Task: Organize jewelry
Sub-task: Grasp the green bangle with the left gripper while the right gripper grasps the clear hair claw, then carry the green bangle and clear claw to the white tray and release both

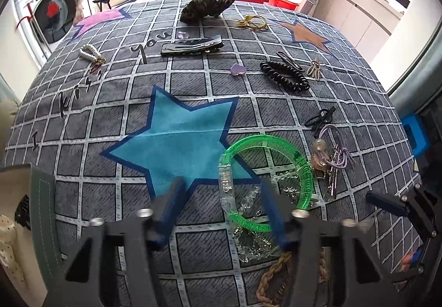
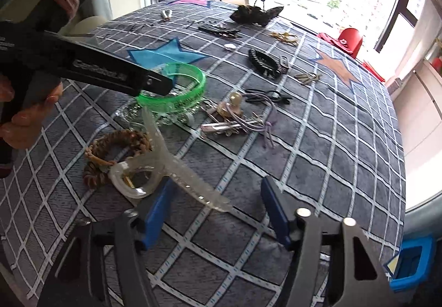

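A green translucent bangle (image 1: 276, 163) lies on the star-patterned cloth (image 1: 176, 141) over a clear bead chain (image 1: 250, 235). My left gripper (image 1: 221, 204) is open, its fingers either side of the bangle's near left part. In the right wrist view the bangle (image 2: 182, 91) sits under the left gripper's black arm (image 2: 110, 72). My right gripper (image 2: 218, 202) is open around the tip of a clear plastic hair claw (image 2: 171, 166), which lies beside a brown braided band (image 2: 116, 152).
Scattered on the cloth are a black spiral hair tie (image 1: 284, 75), black clips (image 1: 193, 45), a leopard scrunchie (image 1: 210, 7), a pearl keychain (image 1: 89, 54), a purple heart (image 1: 238, 70), gold elastics (image 1: 254, 21) and a pile of pins with purple cords (image 2: 234, 119). A blue bin (image 2: 411, 262) stands right.
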Action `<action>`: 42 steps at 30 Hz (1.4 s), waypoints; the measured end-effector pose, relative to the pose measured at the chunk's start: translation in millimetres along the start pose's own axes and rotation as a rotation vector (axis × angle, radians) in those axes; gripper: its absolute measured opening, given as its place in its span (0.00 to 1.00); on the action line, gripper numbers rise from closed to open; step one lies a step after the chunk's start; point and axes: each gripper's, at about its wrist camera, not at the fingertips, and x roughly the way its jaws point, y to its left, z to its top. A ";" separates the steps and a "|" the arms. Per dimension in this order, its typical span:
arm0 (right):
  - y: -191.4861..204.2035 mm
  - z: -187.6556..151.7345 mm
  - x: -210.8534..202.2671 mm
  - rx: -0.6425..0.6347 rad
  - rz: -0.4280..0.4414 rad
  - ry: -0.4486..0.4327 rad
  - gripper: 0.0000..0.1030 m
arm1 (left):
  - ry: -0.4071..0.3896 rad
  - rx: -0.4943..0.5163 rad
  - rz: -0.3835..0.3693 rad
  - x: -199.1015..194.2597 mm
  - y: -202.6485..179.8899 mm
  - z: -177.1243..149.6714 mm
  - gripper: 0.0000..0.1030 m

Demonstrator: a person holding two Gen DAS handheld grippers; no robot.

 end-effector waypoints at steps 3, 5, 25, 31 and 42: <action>4.3 1.2 -0.6 -0.003 0.023 -0.003 0.38 | 0.003 0.002 -0.015 -1.2 -0.1 -0.8 0.22; 4.7 0.3 -2.6 0.012 0.047 -0.011 0.31 | -0.002 0.000 -0.009 -1.8 0.5 -1.2 0.20; -12.3 -38.6 -51.9 0.302 0.117 -0.078 0.08 | -0.049 -0.069 -0.054 -36.9 14.4 -19.6 0.13; -9.0 -47.3 -58.3 0.329 0.118 -0.066 0.08 | -0.083 -0.063 -0.055 -61.4 12.7 -32.9 0.13; -11.1 -58.8 -45.0 0.447 0.092 0.001 0.19 | -0.122 -0.056 -0.054 -100.8 14.4 -66.1 0.13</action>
